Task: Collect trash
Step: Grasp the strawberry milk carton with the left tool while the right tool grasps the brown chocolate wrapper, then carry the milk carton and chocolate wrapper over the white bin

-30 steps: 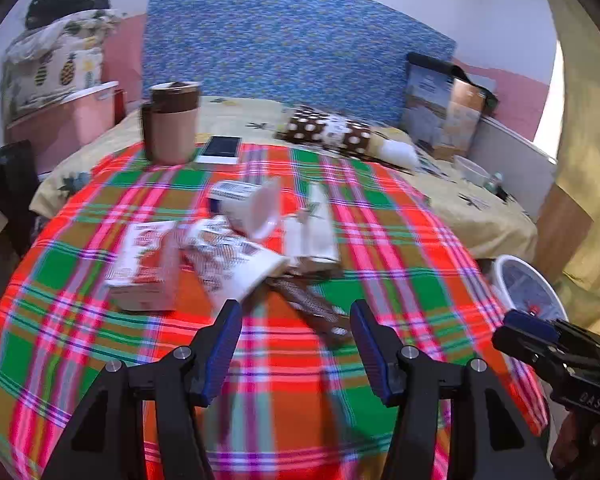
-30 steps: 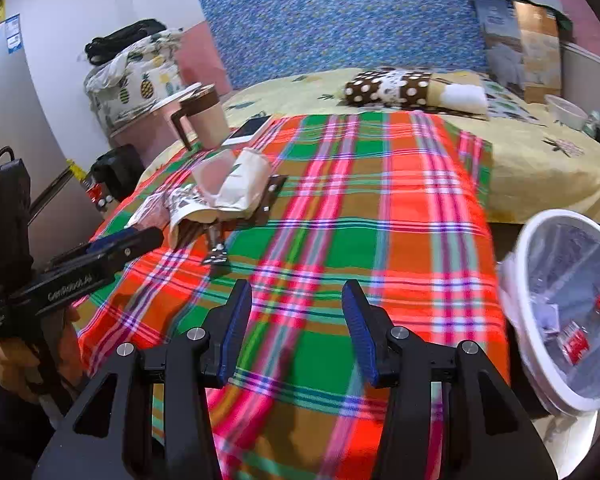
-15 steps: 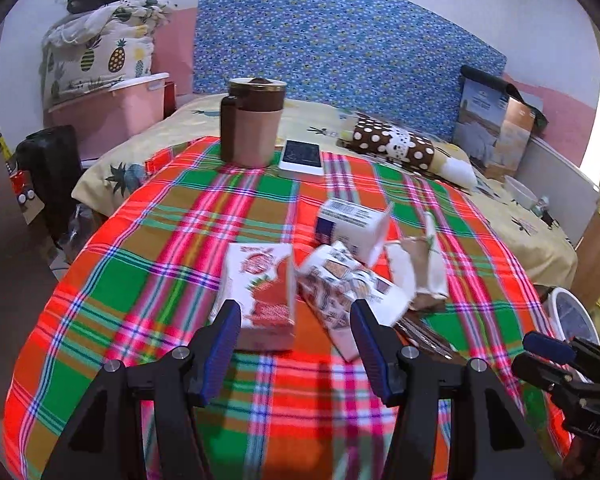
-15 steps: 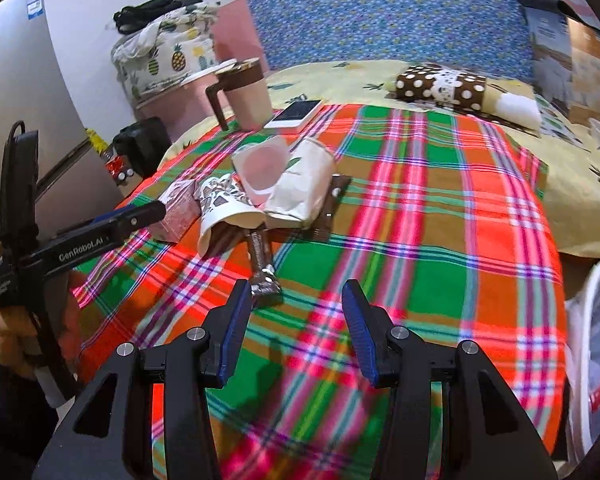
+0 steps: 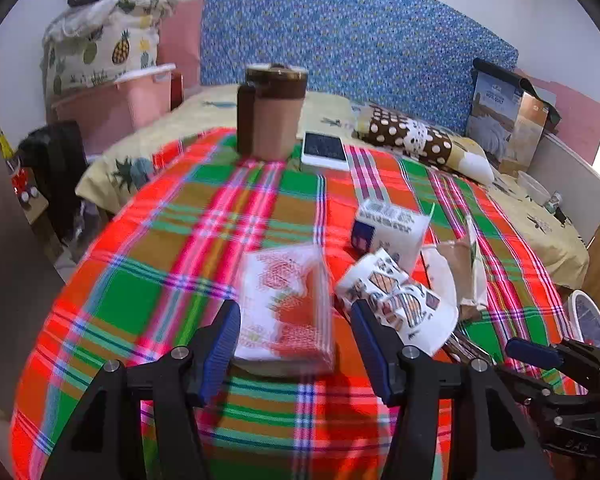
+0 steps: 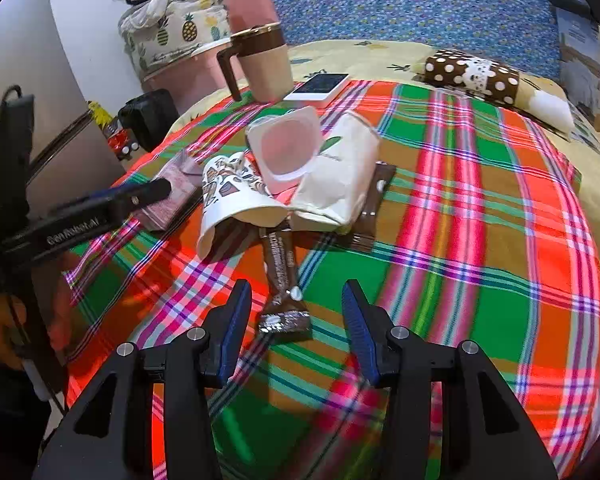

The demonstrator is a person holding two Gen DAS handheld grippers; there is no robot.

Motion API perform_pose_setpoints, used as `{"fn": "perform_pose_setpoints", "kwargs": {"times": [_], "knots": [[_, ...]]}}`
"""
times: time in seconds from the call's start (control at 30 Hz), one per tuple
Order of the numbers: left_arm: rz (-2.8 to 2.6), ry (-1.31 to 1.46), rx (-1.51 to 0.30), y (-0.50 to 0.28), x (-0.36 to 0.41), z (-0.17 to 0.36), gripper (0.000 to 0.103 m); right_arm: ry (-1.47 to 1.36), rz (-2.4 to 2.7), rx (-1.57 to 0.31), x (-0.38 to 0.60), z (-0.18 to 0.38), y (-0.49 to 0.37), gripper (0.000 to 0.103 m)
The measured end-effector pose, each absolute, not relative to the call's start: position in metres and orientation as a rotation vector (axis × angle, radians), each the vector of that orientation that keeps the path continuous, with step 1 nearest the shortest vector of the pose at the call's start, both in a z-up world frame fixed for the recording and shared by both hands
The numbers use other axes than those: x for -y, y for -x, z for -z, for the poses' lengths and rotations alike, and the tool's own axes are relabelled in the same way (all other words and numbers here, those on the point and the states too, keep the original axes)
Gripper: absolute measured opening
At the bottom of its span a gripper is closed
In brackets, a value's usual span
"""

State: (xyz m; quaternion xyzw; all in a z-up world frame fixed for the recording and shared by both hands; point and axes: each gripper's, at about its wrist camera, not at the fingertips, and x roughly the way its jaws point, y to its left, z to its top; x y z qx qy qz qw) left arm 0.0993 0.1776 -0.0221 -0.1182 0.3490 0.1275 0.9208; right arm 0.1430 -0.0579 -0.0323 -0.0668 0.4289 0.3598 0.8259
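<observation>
Trash lies on the plaid cloth: a red-and-white tissue pack (image 5: 288,304), a patterned paper cup (image 5: 396,304) on its side, a white carton (image 5: 388,228), a cream paper bag (image 6: 336,172), a clear plastic cup (image 6: 286,148) and a brown snack wrapper (image 6: 282,276). My left gripper (image 5: 296,328) is open, its fingers either side of the tissue pack's near end. My right gripper (image 6: 296,308) is open, its fingers flanking the wrapper's near end. The patterned cup (image 6: 232,204) also shows in the right wrist view.
A brown lidded mug (image 5: 272,112) and a white phone (image 5: 324,150) stand at the cloth's far edge. A polka-dot pillow (image 5: 412,140) lies on the bed behind. A white bin (image 5: 588,320) sits low at the right. A pink box (image 5: 116,100) stands at the left.
Both grippers have moved toward the trash pile. The left one swung left, from the wrapper to the tissue pack. The right one swung left from the bin to the wrapper.
</observation>
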Motion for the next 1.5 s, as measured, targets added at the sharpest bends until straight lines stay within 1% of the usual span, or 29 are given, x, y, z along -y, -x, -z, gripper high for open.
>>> {"fn": "perform_pose_setpoints", "kwargs": {"times": [0.2, 0.23, 0.3, 0.33, 0.63, 0.77, 0.87, 0.9, 1.27, 1.5], "knots": [[-0.251, 0.258, -0.741, -0.103, -0.187, 0.030, 0.059, 0.162, -0.768, -0.945, 0.051, 0.039, -0.144, 0.048], [-0.245, 0.264, -0.742, -0.104, -0.187, 0.030, 0.059, 0.163, -0.764, -0.947, 0.051, 0.039, -0.144, 0.045], [-0.240, 0.264, -0.745, -0.105, -0.186, 0.030, 0.059, 0.159, -0.755, -0.953, 0.054, 0.040, -0.144, 0.030], [-0.237, 0.260, -0.745, -0.106, -0.185, 0.030, 0.059, 0.158, -0.754, -0.953, 0.055, 0.040, -0.144, 0.029], [-0.206, 0.243, -0.754, -0.107, -0.176, 0.032, 0.059, 0.145, -0.745, -0.941, 0.060, 0.038, -0.142, 0.029], [-0.221, 0.221, -0.799, -0.113, -0.174, 0.040, 0.059, 0.129, -0.740, -0.937, 0.063, 0.037, -0.142, 0.029], [-0.246, 0.218, -0.828, -0.117, -0.175, 0.046, 0.053, 0.126, -0.736, -0.932, 0.066, 0.036, -0.139, 0.029], [-0.245, 0.220, -0.824, -0.115, -0.176, 0.046, 0.053, 0.124, -0.734, -0.929, 0.068, 0.035, -0.139, 0.028], [-0.255, 0.219, -0.757, -0.090, -0.158, 0.025, 0.052, 0.081, -0.689, -0.885, 0.096, 0.022, -0.126, 0.028], [-0.218, 0.209, -0.722, -0.074, -0.132, 0.004, 0.052, 0.050, -0.647, -0.843, 0.118, 0.011, -0.116, 0.028]]}}
